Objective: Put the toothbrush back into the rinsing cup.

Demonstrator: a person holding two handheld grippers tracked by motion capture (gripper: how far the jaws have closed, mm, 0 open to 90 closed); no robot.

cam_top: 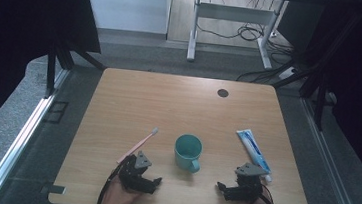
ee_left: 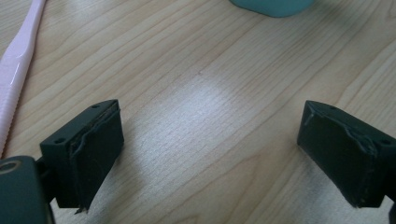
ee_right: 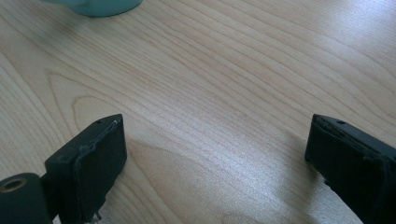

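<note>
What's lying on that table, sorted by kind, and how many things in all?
Toothbrush, pink: 1
Mug, teal: 1
Toothpaste tube: 1
Total: 3

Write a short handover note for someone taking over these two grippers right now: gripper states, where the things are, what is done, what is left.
Left gripper: open, holding nothing, near the table front edge.
Right gripper: open, holding nothing, same edge.
Toothbrush: flat, beside the left gripper.
Cup: upright, centre.
Toothpaste: flat, by the right gripper.
Done: nothing picked up.
Left: probably grasping the toothbrush and toothpaste.
</note>
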